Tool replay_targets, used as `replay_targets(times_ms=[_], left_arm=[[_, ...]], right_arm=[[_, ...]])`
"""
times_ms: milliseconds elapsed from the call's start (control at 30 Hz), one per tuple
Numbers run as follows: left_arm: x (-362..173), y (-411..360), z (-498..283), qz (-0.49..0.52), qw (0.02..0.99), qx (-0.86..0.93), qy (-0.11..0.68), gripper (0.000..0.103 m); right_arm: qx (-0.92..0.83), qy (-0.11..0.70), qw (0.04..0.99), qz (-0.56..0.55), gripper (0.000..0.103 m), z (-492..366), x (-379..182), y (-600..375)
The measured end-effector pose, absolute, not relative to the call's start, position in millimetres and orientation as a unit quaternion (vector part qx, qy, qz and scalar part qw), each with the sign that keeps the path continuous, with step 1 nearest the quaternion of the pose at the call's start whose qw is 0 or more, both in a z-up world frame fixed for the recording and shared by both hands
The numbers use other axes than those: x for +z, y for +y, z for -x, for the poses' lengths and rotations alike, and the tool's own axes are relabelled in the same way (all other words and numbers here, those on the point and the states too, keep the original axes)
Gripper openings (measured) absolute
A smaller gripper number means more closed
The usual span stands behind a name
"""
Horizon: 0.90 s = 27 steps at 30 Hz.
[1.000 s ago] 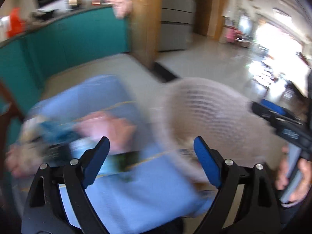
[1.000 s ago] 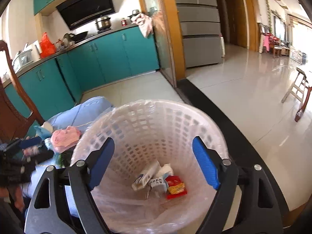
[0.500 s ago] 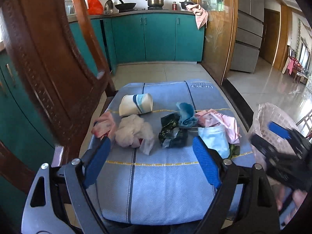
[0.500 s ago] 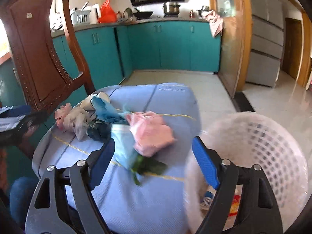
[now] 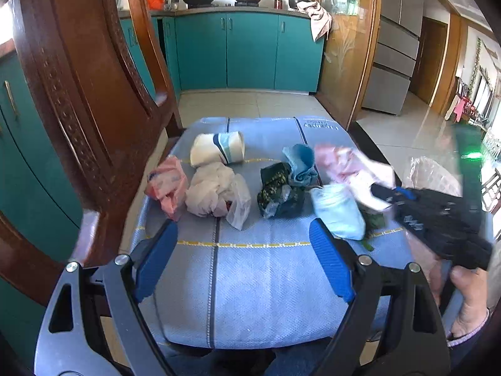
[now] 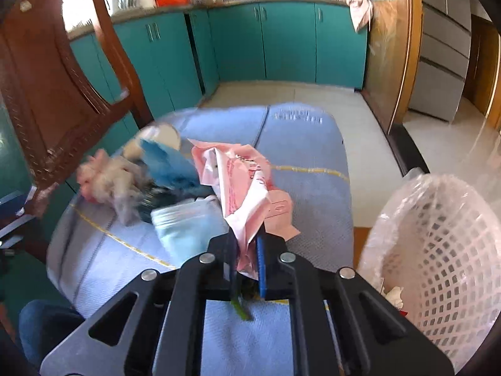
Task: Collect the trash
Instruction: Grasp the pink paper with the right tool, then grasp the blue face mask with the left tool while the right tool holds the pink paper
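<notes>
Left wrist view: left gripper (image 5: 242, 258) has its jaws wide apart, nothing between them, over bare blue cloth (image 5: 250, 282) at its near edge. Trash lies in a row ahead of the tips: pink bag (image 5: 167, 186) ahead-left, white wad (image 5: 213, 192) and paper cup (image 5: 219, 148) ahead, dark wrapper (image 5: 278, 189) and blue scrap (image 5: 300, 164) ahead-right, pale blue packet (image 5: 338, 211) just off the right tip. Chair back (image 5: 78, 109) stands close on the left, along the cloth's left edge. Right gripper (image 5: 385, 195) enters from the right, its tips at a pink-white wrapper (image 5: 347, 164). Open floor lies beyond the cloth's far edge.

Right wrist view: the right gripper's (image 6: 247, 260) jaws have just been closing and are now clamped on the wrapper (image 6: 247, 188), which stands up ahead of the tips. Packet (image 6: 188, 225) lies just left of it. Basket (image 6: 438, 250) with liner sits right of the gripper, off the cloth's (image 6: 297, 156) right edge; its mouth is open. Bare cloth lies between the wrapper and that edge.
</notes>
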State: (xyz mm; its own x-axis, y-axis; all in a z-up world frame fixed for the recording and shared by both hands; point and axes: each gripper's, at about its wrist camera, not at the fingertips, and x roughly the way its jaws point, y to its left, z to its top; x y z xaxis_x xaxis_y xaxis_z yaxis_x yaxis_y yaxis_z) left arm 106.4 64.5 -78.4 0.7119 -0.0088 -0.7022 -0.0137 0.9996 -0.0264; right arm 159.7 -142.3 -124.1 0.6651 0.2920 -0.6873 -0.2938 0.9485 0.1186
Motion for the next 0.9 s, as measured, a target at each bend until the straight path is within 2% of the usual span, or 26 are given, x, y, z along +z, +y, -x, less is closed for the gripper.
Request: replay_targets(times_ms=[233, 533, 733, 900], left_arm=[[-89.9, 61.9, -110.2, 0.027, 0.915, -0.008, 0.402, 0.086], [-100.7, 56.8, -125.6, 0.046, 0.904, -0.024, 0.424, 0.087], [-110.7, 6.0, -145.2, 0.03, 0.89, -0.088, 0.447, 0.092], [-127.1, -24.4, -167.8, 0.013, 0.879, -0.089, 0.468, 0.092]], right_arm=[[0.172, 0.34, 0.924, -0.029, 0.011, -124.0, -89.8, -171.5], [0.141, 0.333, 0.932, -0.014, 0.011, -75.8, -92.3, -198.7], [0.128, 0.334, 0.933, -0.031, 0.011, -69.6, -97.7, -211.0], [0.125, 0.333, 0.934, -0.029, 0.011, -65.8, -99.1, -212.6]])
